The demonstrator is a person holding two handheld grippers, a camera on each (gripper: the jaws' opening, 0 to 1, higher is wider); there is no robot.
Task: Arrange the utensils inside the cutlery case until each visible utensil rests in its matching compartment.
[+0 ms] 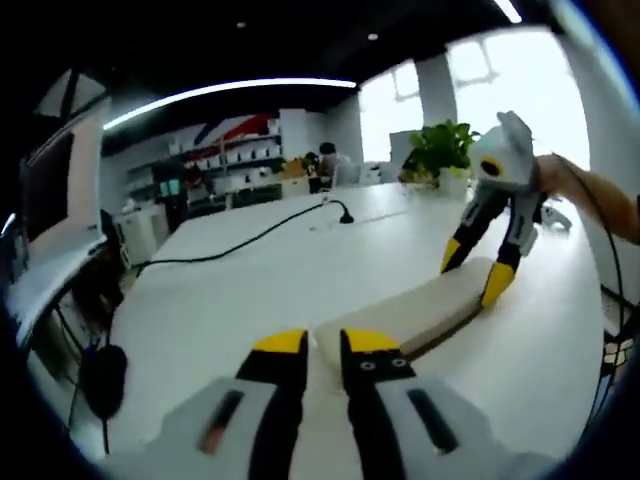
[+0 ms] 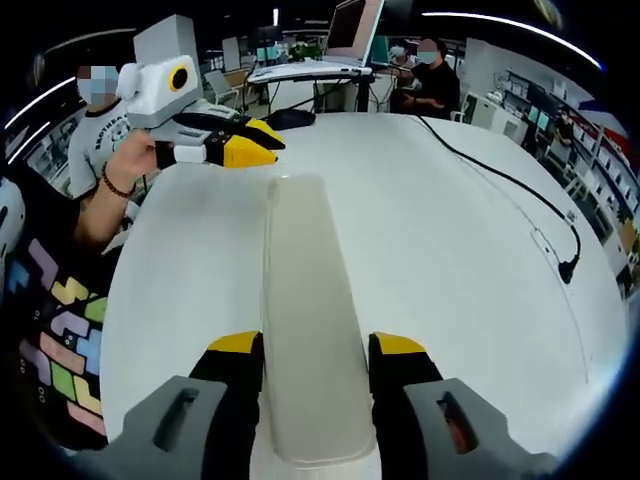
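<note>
In the left gripper view, the left gripper [image 1: 322, 345] is held low at the near end of the closed cutlery case [image 1: 425, 310], its 2 jaws brought nearly together, probably pinching that end to steady it, though the contact is hard to make out. The right gripper [image 1: 478, 270] straddles the far end. In the right gripper view, the case lies lengthwise on the white table [image 2: 450, 220] between the right gripper's [image 2: 316, 350] jaws, which flank its sides closely, apparently to brace it for opening; no utensils can be seen.
</note>
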